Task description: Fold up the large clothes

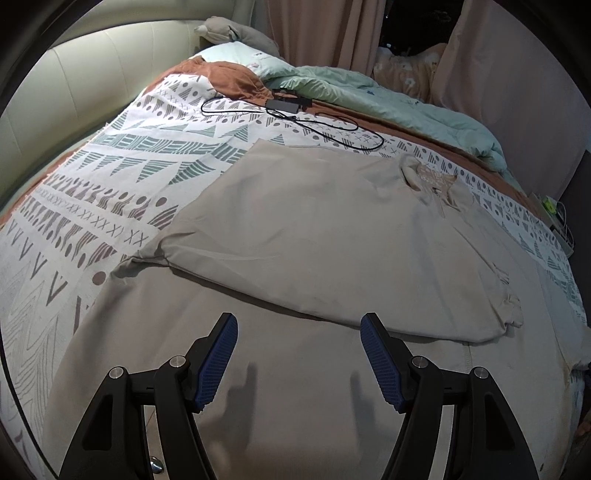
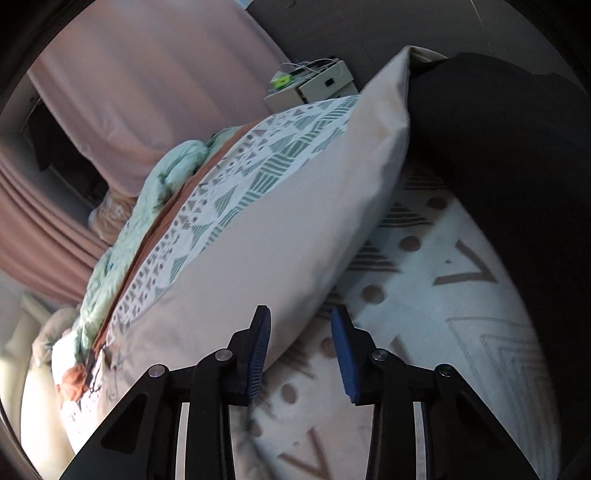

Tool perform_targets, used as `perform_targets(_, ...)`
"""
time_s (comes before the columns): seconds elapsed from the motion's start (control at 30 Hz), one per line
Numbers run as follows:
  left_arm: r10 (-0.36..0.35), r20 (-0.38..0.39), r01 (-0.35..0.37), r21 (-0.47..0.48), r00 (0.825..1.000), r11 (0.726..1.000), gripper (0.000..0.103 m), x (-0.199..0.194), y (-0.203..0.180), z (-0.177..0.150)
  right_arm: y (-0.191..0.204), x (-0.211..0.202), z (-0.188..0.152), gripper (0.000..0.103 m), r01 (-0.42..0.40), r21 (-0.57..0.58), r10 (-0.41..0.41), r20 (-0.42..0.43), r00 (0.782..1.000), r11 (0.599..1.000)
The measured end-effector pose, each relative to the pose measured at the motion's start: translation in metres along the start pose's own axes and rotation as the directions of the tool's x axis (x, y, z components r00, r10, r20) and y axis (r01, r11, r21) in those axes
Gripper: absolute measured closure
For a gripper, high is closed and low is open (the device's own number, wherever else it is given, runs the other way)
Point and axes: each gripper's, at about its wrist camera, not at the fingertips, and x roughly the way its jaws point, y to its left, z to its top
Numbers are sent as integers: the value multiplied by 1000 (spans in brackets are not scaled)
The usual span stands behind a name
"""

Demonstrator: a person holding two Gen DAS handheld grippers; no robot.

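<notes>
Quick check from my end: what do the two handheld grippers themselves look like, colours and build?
Both match. The left gripper and right gripper have matte black linkage arms joined by round silver pivot pins, with triangular cut-outs in the outer links. The jaws carry blue ribbed pads that taper towards the tips. No cables, markings or sleeves show in either wrist view.

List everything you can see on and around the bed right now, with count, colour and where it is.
Garment: one, beige, spread on the bed, a sleeve folded across.
Bedspread: one, white with green and brown patterns, under the garment.
Duvet: one, pale green, bunched at the far side.
Cable with adapter: one, black, on the bedspread.
Curtains: pink, behind the bed.
Left gripper: open, above the garment.
Right gripper: open, at the garment's edge.
</notes>
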Motion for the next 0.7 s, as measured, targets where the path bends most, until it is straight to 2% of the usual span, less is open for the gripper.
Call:
perform_targets(0.3, 32, -18, -32, 28, 999, 999, 33, 10, 0, -2, -25, 22, 15, 68, -52, 46, 50, 28, 998, 998)
perform_targets(0.33, 34, -19, -33, 28, 999, 999, 33, 11, 1, -2, -26, 24, 15, 73, -52, 47, 51, 31, 998, 998)
perform_targets(0.37, 33, -19, -33, 29, 999, 999, 33, 11, 1, -2, -26, 25, 16, 86, -50, 41, 49, 35, 998, 998)
perform_targets(0.47, 33, -12, -33, 35, 999, 999, 33, 10, 1, -2, -22, 20, 17, 96, -86, 36, 84, 59, 995, 996)
perform_targets(0.7, 9, 3, -9, 18, 1000, 1000, 33, 1, 5, 2, 21, -20, 17, 98, -120, -52, 126, 135, 983, 991)
